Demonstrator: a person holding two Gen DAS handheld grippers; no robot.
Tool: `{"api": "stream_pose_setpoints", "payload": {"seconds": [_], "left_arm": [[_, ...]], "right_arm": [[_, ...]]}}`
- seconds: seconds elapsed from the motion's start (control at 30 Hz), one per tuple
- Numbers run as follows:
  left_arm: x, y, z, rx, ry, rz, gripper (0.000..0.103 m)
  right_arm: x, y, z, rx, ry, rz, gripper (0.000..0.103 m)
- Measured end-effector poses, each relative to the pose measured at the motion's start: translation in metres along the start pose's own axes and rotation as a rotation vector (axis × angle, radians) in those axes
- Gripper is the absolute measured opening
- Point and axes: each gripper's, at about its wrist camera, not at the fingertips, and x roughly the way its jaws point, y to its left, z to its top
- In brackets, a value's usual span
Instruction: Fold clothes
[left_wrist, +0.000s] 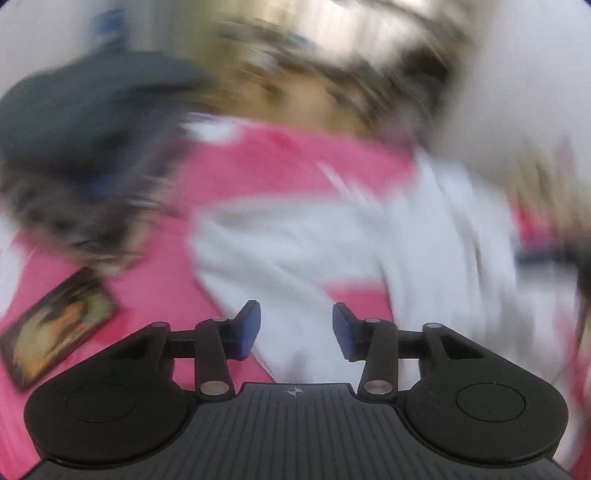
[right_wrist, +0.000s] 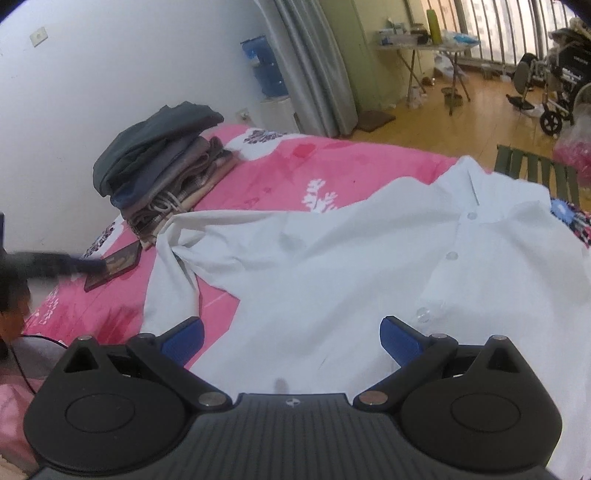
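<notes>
Left tongs (left_wrist: 296, 330) hovering with blue pads apart, gripping nothing, above white button-front cotton shirt (left_wrist: 295, 240); view heavily blurred. Right tongs (right_wrist: 291, 341) gaping wide, empty, hanging just over same shirt (right_wrist: 332, 266). Shirt lying spread, buttons up, across pink floral bedsheet (right_wrist: 280, 166). Sitting beyond sleeve: dark rectangular tablet (right_wrist: 114, 264), then stack of folded grey and brown clothes (right_wrist: 162, 173) near white wall (right_wrist: 110, 74).
</notes>
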Motion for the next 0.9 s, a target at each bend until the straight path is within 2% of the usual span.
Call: {"api": "stream_pose_setpoints", "payload": {"seconds": [0.13,0.27,0.3,0.37,0.4,0.43,0.53,0.7,0.8,0.9], "left_arm": [[0.039,-0.069,-0.029,0.388,0.072,0.033,0.053],[0.079,-0.094,-0.063,0.633,0.139,0.117,0.053],[0.080,-0.091,-0.065,0.622,0.125,0.107,0.050],[0.073,-0.081,-0.056,0.534,0.105,0.096,0.021],[0.068,-0.075,-0.050,0.484,0.091,0.103,0.002],[0.063,-0.069,-0.044,0.433,0.076,0.109,0.002],[0.027,-0.029,-0.012,0.175,-0.060,0.151,0.001],[-0.058,0.070,0.040,-0.297,-0.331,0.190,0.001],[-0.097,0.124,0.050,-0.489,-0.448,0.188,0.001],[-0.112,0.154,0.048,-0.585,-0.509,0.163,0.001]], "right_arm": [[0.001,0.003,-0.001,-0.007,0.009,0.016,0.103],[0.001,0.003,-0.002,0.003,0.012,0.023,0.103],[0.001,0.002,-0.003,0.005,0.013,0.023,0.103],[0.000,0.002,-0.004,0.007,0.016,0.019,0.103],[-0.001,0.000,-0.005,0.009,0.016,0.018,0.103],[-0.001,-0.001,-0.006,0.012,0.016,0.017,0.103],[0.000,-0.006,-0.007,0.034,0.023,0.011,0.103],[0.001,-0.014,-0.009,0.083,0.034,0.013,0.103],[0.002,-0.013,-0.009,0.077,0.040,0.010,0.103],[0.004,-0.013,-0.010,0.070,0.045,0.007,0.103]]}}
